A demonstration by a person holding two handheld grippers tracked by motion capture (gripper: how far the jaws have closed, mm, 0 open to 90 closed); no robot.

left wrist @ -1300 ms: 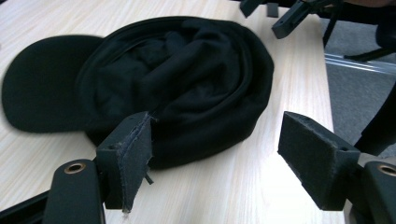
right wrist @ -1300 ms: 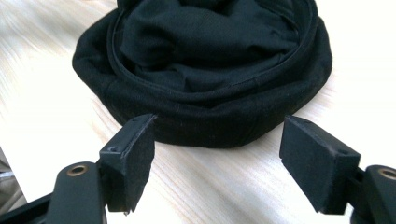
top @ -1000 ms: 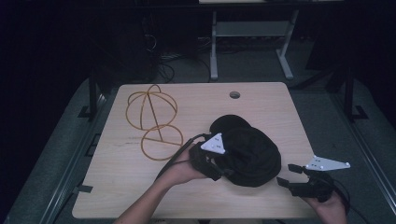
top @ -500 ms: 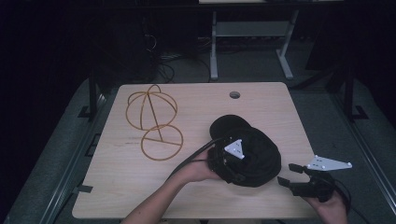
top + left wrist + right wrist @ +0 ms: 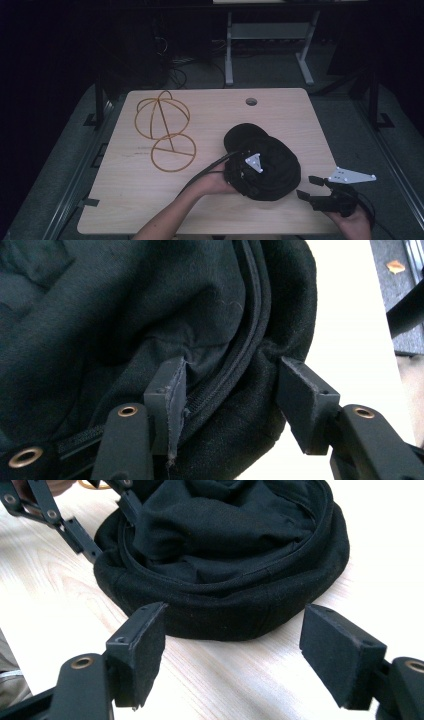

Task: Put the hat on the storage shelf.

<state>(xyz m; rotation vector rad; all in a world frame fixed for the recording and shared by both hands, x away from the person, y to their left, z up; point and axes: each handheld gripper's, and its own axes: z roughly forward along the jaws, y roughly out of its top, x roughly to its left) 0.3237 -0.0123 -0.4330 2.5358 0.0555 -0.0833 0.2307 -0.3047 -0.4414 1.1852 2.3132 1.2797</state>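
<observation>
A black fabric hat [image 5: 272, 160] lies upside down on the wooden table [image 5: 145, 200], right of centre. My left gripper [image 5: 248, 176] reaches onto its near-left rim from a hand at the front. In the left gripper view the hat's rim [image 5: 235, 405] sits between the pads of the left gripper [image 5: 230, 375]. One pad is inside against the lining and the other outside, the jaws have just been closing, and the fabric puckers where they press. My right gripper [image 5: 307, 186] rests at the front right, open, a short way from the hat [image 5: 225, 555] with nothing between its pads.
A gold wire hat form [image 5: 162, 117] with a ring base [image 5: 172, 152] lies at the table's back left. A round cable hole [image 5: 251, 101] is near the far edge. Dark floor and a desk frame [image 5: 230, 45] lie beyond. The left gripper's linkage [image 5: 60, 520] shows beside the hat.
My left gripper has moved right and down from the hat's left side onto its rim, and its jaws have narrowed around the fabric. The right gripper has stayed put.
</observation>
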